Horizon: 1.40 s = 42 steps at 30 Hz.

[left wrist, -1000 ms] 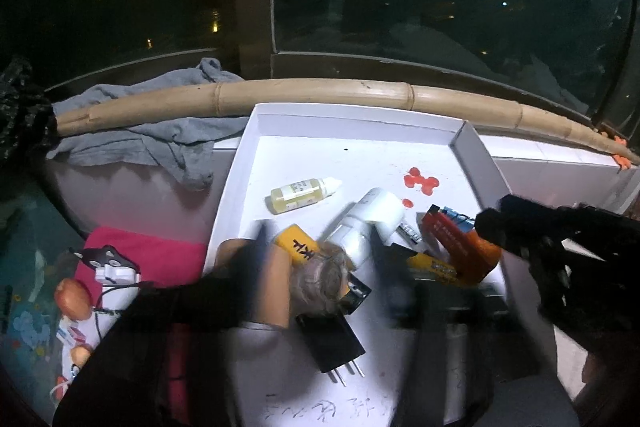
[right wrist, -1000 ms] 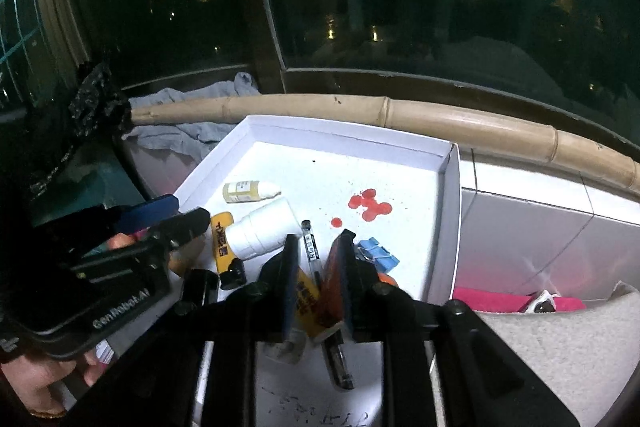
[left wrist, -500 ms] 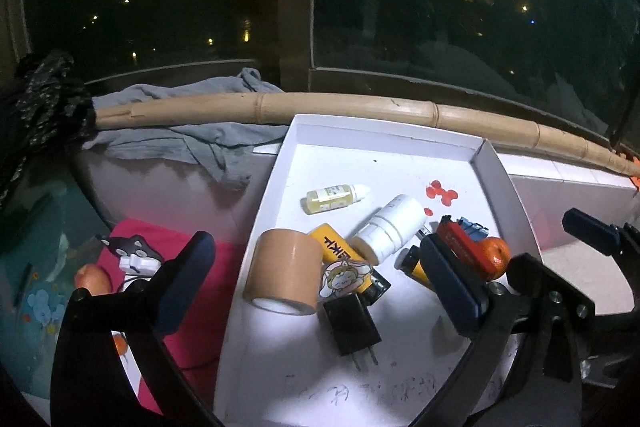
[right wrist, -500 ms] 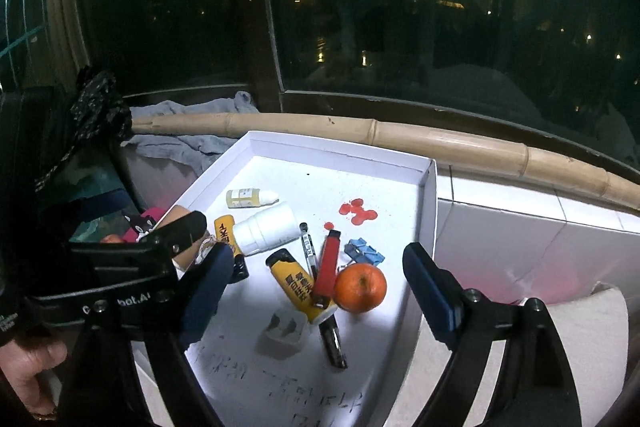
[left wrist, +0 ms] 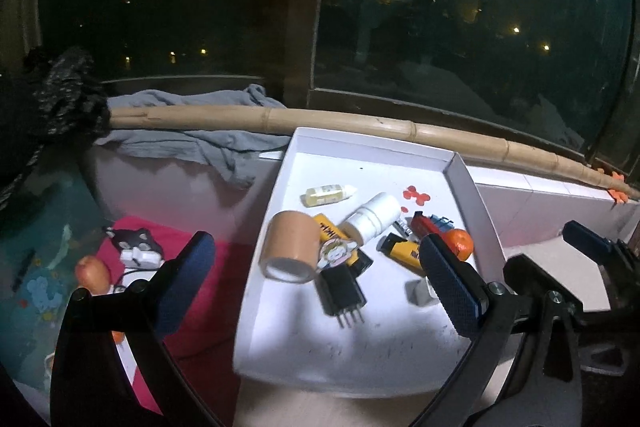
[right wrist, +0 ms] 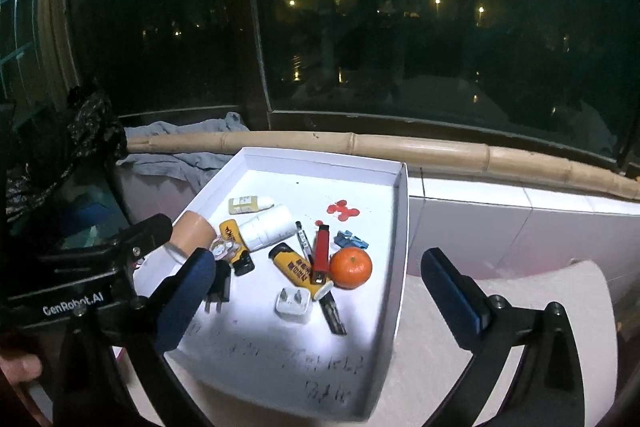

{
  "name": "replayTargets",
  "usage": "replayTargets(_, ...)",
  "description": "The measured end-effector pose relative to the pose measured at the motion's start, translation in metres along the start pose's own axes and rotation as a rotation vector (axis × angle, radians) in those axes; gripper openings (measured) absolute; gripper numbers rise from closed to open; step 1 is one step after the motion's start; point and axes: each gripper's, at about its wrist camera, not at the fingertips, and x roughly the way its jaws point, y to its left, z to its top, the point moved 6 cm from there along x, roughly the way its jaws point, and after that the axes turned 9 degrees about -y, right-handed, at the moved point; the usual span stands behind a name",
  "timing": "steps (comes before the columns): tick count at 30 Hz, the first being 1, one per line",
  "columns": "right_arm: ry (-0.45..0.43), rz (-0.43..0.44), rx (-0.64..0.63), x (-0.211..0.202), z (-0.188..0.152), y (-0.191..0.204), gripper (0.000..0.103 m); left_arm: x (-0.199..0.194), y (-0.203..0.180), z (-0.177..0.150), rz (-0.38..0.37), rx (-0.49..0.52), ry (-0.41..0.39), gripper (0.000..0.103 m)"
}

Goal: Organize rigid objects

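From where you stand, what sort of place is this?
Probably a room in a home, at a tiled ledge under a big window at night, with lights outside. A bamboo pole and a grey cloth lie along it, and a white tray holds household odds and ends.

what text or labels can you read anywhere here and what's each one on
"GenRobot.AI": white letters on the black body of the left claw.
Handwriting on the white tray floor, near edge: too scrawled to read.
Black characters on the two yellow lighters: too small and blurred.
Small dropper bottle label: unreadable.
Pen print: unreadable.
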Motion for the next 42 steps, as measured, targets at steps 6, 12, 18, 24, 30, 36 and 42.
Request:
replayTargets(6, -0.027, -0.005, -0.03, -0.025, -0.005, 0.009, 0.103, -0.03, 0.004, -0.006, 0.075, 0.01, 0.047, 0.103)
replayTargets(12, -0.084, -0.015, 0.004, -0.06, -0.007, -0.005, 0.103, -0.079, 0.008, -0.011, 0.094, -0.054, -0.048, 0.103)
replayTargets(18, -0.152, 0.003, 0.069, -0.102, -0.009, -0.027, 0.103, -0.118, -0.008, -0.016, 0.179, 0.023, -0.095, 0.103)
replayTargets(24, -0.224, -0.006, 0.071, -0.141, -0.006, -0.045, 0.103, -0.145, -0.025, -0.027, 0.167, 0.009, -0.087, 0.103)
replayTargets(30, -0.264, 0.013, 0.091, -0.176, -0.009, -0.065, 0.103, -0.173, -0.034, -0.036, 0.219, 0.015, -0.107, 0.103)
replayTargets(36, -0.276, 0.029, 0.126, -0.201, -0.019, -0.082, 0.103, -0.197, -0.046, -0.049, 0.209, 0.011, -0.108, 0.103)
replayTargets(42, -0.284, 0.042, 0.138, -0.223, -0.028, -0.087, 0.103, -0.221, -0.056, -0.058, 0.188, -0.008, -0.118, 0.103)
